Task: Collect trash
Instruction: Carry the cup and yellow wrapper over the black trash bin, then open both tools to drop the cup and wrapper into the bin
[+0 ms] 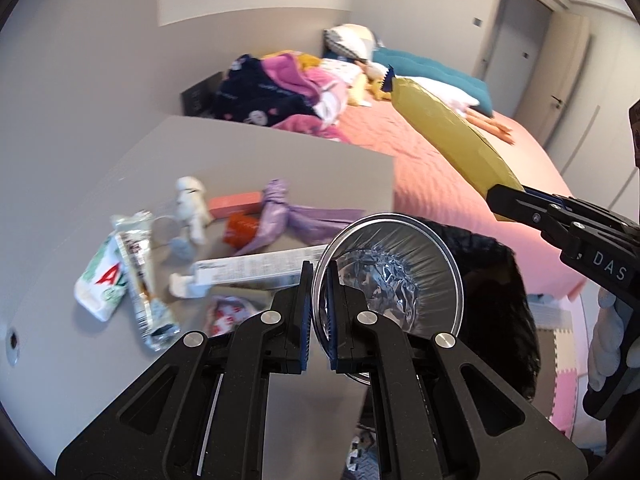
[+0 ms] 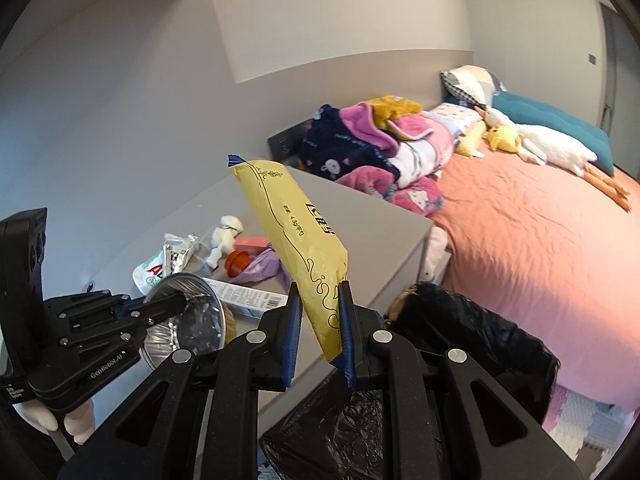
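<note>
Trash bin (image 2: pixel 472 332), black-lined, stands between table (image 2: pixel 360 216) and bed (image 2: pixel 540 240), 5 o'clock of the litter. Yellow wrapper (image 2: pixel 296 240) pinched in right claw (image 2: pixel 320 332) above the bin. Foil cup (image 1: pixel 396 264) clamped by its rim in left claw (image 1: pixel 318 320). Wrappers, purple bag (image 1: pixel 280 216), orange cap (image 2: pixel 237 261) crowd the table at 9 o'clock.

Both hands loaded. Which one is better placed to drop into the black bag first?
Likely right: its gripper holds the yellow packet directly above the black bag; the left's foil cup sits beside its rim.
</note>
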